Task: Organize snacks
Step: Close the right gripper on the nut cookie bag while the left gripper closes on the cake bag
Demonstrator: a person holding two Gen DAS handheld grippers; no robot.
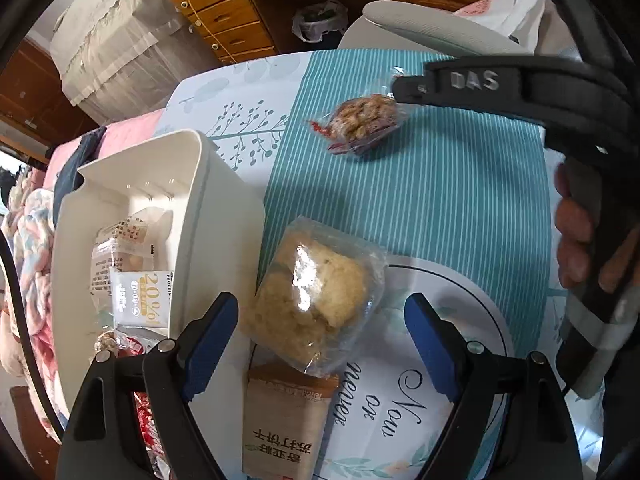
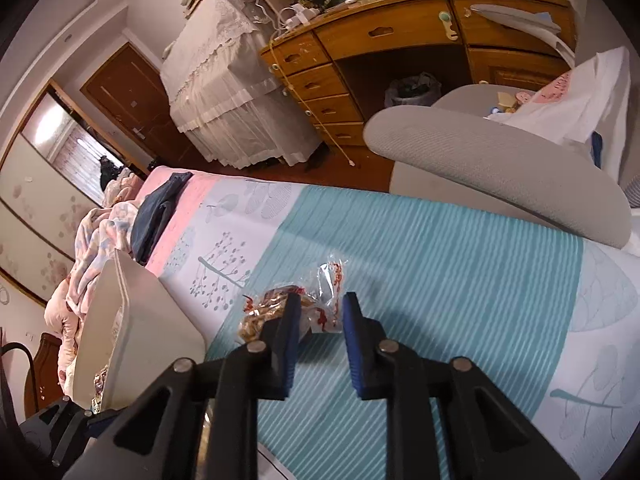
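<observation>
While the left gripper [image 1: 320,344] is hovering with its blue-padded jaws spread wide and gripping nothing, a clear-wrapped rice cracker cake [image 1: 316,296] is lying between and just beyond them on the patterned tablecloth [image 1: 440,200]. Touching that cake's near edge, a brown cracker packet [image 1: 286,420] is lying flat. Left of the cake, the white storage bin [image 1: 200,208] is holding a white protein-bar packet [image 1: 140,300] and other wrapped snacks. Beyond the cake, on the teal stripes, a clear bag of nut snack [image 1: 362,124] is lying, and the right gripper [image 1: 404,84] is reaching in from the right, its tip touching or nearly touching that bag; a hand [image 1: 576,228] is holding its handle.

Turning to the right wrist view, the right gripper [image 2: 320,312] is sitting with its jaws partly apart; the nut snack bag [image 2: 288,312] is lying between and just past them, the left finger covering part of it, though I cannot tell whether they are pinching the wrapper. Left of the bag, the storage bin [image 2: 140,320] is standing. Past the bag, a grey chair [image 2: 500,172] is standing at the table's far edge, with a wooden desk [image 2: 380,40] behind it.
</observation>
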